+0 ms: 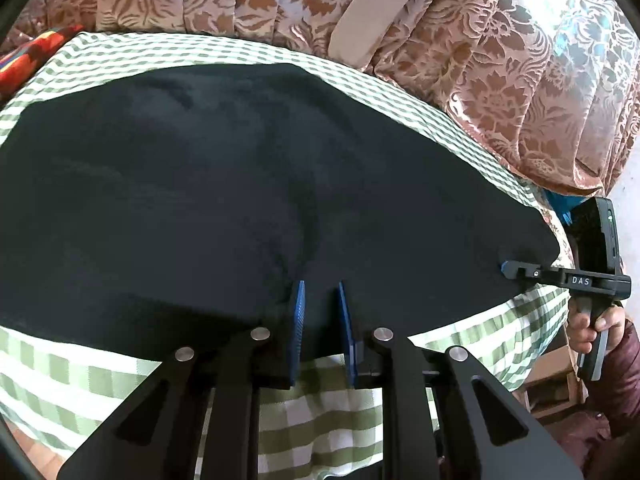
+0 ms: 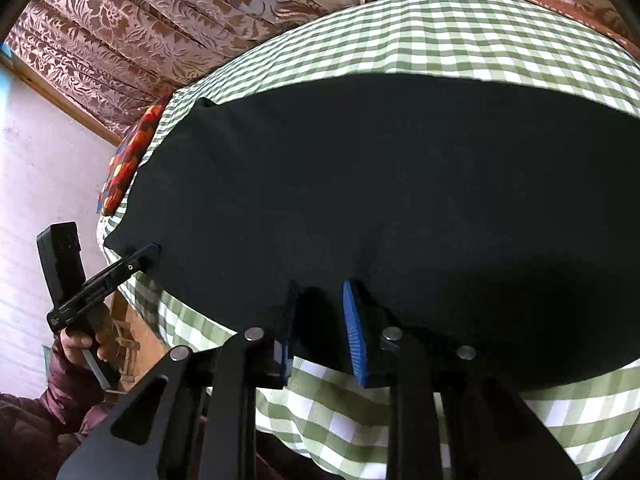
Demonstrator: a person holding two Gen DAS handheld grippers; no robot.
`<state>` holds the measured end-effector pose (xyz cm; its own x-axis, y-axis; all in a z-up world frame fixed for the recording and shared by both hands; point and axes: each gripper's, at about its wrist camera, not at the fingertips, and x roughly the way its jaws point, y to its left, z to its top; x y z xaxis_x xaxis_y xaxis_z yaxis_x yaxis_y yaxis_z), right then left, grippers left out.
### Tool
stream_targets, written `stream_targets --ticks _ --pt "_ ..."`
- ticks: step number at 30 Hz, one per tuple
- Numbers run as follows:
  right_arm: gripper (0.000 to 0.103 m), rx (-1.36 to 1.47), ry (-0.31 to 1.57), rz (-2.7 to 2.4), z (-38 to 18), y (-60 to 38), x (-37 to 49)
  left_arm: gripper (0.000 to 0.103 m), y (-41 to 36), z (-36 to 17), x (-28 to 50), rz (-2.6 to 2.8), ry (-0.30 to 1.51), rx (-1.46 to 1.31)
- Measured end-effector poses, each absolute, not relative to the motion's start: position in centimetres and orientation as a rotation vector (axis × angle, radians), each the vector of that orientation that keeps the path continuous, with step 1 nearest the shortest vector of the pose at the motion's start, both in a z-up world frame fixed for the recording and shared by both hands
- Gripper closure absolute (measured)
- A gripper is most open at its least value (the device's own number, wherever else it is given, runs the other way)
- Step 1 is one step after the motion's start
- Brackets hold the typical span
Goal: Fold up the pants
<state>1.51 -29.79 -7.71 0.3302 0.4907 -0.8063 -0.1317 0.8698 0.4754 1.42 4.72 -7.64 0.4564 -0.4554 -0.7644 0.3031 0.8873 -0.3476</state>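
One green-and-white checked cloth [image 1: 120,380] covers the table, backed by brown floral curtains [image 1: 500,92]. One pair of dark pants [image 1: 240,200] lies flat across it, nearly wrinkle-free. Two grippers work its near edge: the left gripper [image 1: 322,332] and right gripper [image 2: 320,328] both spread, straddling the hem.

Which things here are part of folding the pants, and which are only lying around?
For the job:
- black pants, spread flat
- left gripper, at their near edge
- right gripper, also at the near edge
- green checked cloth underneath

Just around:
- red patterned cushion
- floral curtain
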Motion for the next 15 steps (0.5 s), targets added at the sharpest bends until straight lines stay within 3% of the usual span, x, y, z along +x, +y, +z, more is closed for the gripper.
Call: stream_targets --ticks 1,2,12,15 --pt "0.068 0.339 1.162 0.429 -7.2 -29.7 1.7 0.086 4.6 -7.3 1.3 -0.466 0.977 -0.16" --pt "0.065 0.326 1.146 0.454 -6.5 -29.3 2.1 0.086 4.5 -6.7 1.3 -0.455 0.953 -0.145" --pt "0.07 0.327 1.062 0.773 -2.3 -18.5 12.7 0.086 5.5 -5.7 2.4 -0.415 0.891 -0.116" --pt "0.063 0.358 1.098 0.826 -2.7 -15.6 17.2 0.086 6.0 -5.8 2.3 -0.409 0.882 -0.105"
